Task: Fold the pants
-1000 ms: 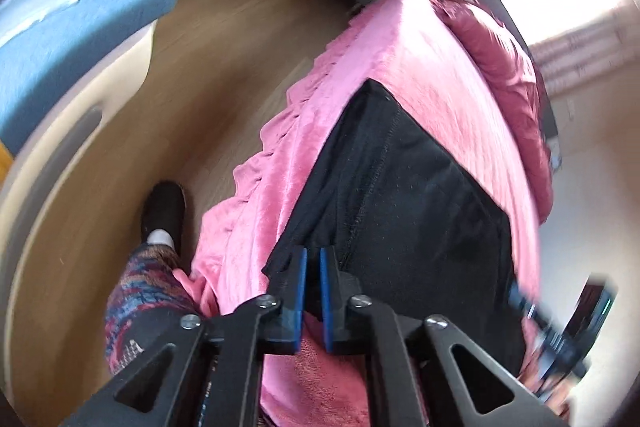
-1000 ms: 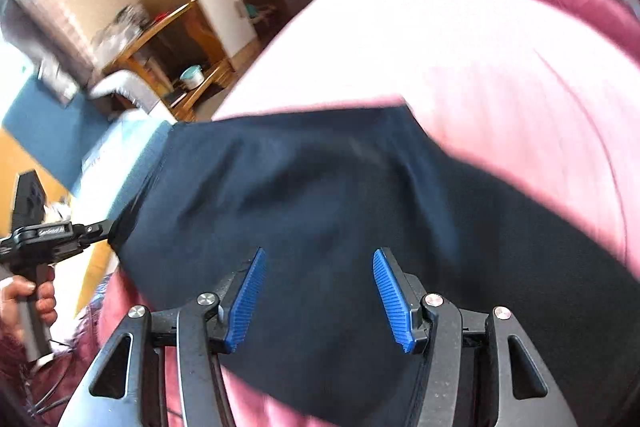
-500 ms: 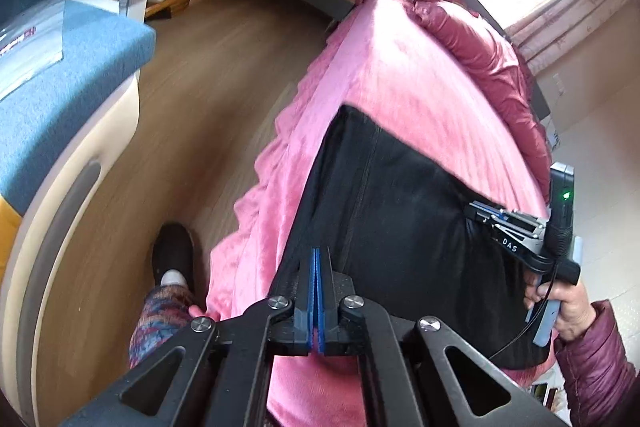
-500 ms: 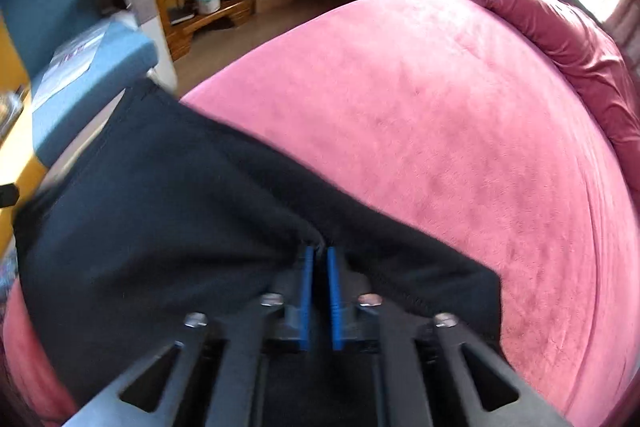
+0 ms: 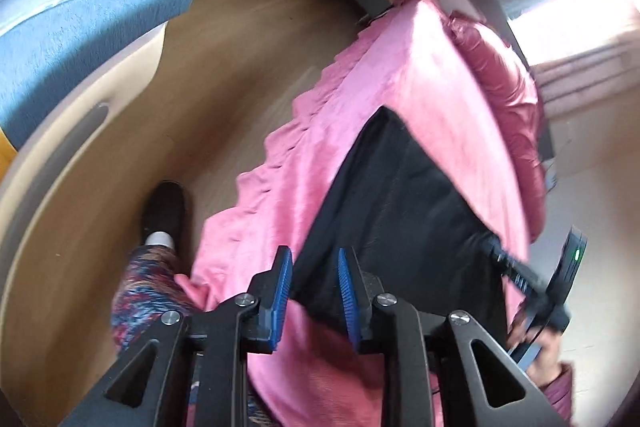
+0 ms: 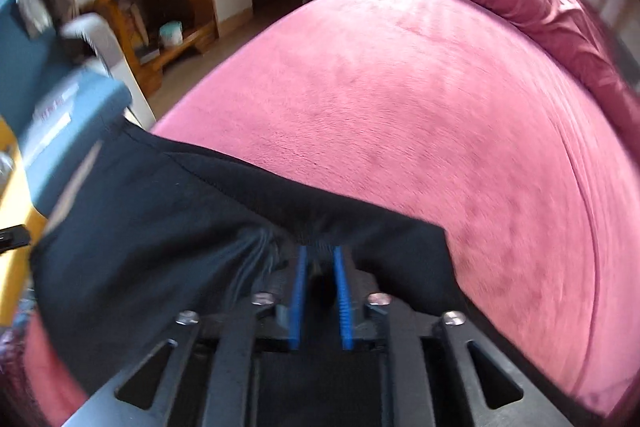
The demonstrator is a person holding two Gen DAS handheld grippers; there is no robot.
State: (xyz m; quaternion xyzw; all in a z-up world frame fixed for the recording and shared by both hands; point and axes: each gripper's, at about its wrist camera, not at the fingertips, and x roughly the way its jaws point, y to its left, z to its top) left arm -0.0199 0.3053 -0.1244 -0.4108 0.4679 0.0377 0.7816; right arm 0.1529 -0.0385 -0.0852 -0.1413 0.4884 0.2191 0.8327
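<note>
Black soft-fabric pants [image 5: 404, 195]: folded flat on pink fleece-covered bed [image 6: 400, 99], near its corner. Left claw [image 5: 313, 297]: jaws parted, empty, at the near hem. Right claw [image 6: 320, 267]: pinching bunched cloth (slight gap between pads). Risk: thin pinch may slip, collapsing fold

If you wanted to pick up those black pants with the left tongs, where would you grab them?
Probably the near corner of the black pants, by the bed's front edge, coming in from the person's side. It lies flat on the pink bedspread, right ahead of the open left tongs, so one finger could slip under the hem.
</note>
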